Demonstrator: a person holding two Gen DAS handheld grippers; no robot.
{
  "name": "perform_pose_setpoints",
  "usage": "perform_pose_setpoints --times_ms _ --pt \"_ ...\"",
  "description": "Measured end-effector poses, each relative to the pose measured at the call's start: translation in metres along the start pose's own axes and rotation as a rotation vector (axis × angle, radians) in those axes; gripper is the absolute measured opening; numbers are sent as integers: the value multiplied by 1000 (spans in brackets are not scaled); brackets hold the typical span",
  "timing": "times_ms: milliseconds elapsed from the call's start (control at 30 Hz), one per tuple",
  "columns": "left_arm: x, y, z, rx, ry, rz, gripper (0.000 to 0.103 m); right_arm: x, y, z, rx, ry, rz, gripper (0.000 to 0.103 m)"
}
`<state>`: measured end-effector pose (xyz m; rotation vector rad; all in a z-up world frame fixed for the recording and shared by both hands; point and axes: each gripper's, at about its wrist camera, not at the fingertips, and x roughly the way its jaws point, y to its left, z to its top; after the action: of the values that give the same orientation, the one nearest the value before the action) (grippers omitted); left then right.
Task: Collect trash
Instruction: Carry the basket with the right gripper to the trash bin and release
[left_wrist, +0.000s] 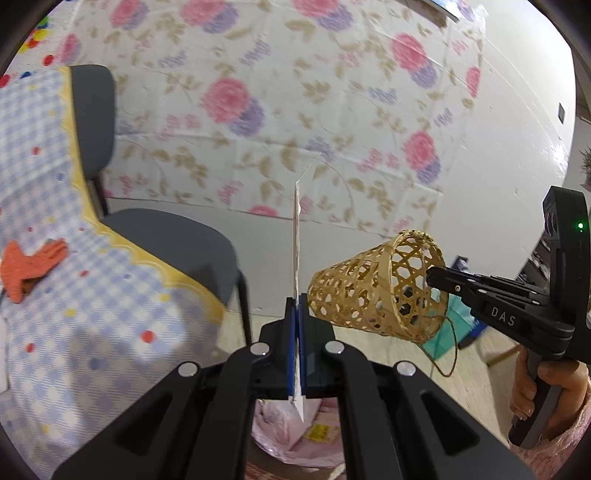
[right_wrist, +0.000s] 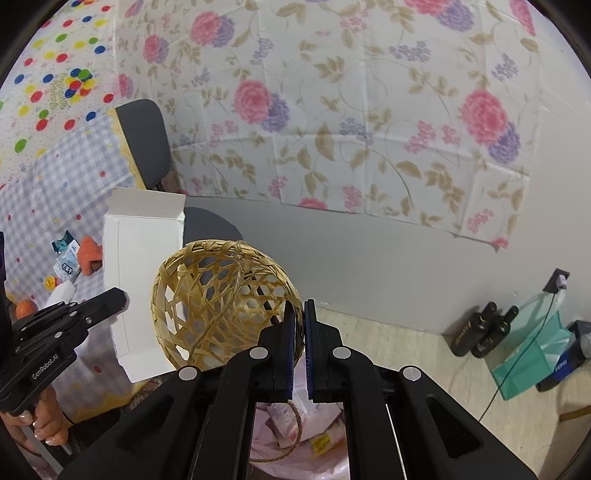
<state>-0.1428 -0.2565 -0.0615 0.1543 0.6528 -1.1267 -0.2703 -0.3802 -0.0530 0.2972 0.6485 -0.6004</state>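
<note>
left tongs (left_wrist: 296, 306) clamp white card (left_wrist: 296, 236); right tongs (right_wrist: 299, 317) pinch woven basket (right_wrist: 221, 302) rim

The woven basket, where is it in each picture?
Left wrist view: the woven basket is right of centre, on its side, held at the rim by the right tongs.
Right wrist view: lower centre, its opening towards the camera.
Shared landmark: the flowered cloth.

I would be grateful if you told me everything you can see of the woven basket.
The woven basket is a small open-weave cup of pale tan strips, bamboo by its look, tapering from a banded rim to a narrower bottom. A twine cord hangs from it. It is held in the air, tipped sideways, its rim pinched by the right gripper, above a pink-lined bin. It appears empty.
</note>
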Motion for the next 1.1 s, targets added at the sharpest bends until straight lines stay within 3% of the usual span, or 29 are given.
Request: perform_pose_setpoints --times_ms 300,467,533,567,667,1100 --pt "20 -22 -4 33 52 -32 0 4 -28 -18 58 44 -4 7" --pt "21 -16 -2 10 61 -21 3 26 -31 -28 70 109 48 16" --pt "17 -12 -1 -3 53 -5 10 32 -29 -33 67 133 59 38" --pt "14 -9 0 -9 46 5 15 33 -27 -34 62 134 62 39" --pt "6 -1 1 -29 30 39 23 31 -22 -31 48 126 67 39" --pt "-35 37 7 -72 -50 245 35 11 -3 2 25 -17 94 39"
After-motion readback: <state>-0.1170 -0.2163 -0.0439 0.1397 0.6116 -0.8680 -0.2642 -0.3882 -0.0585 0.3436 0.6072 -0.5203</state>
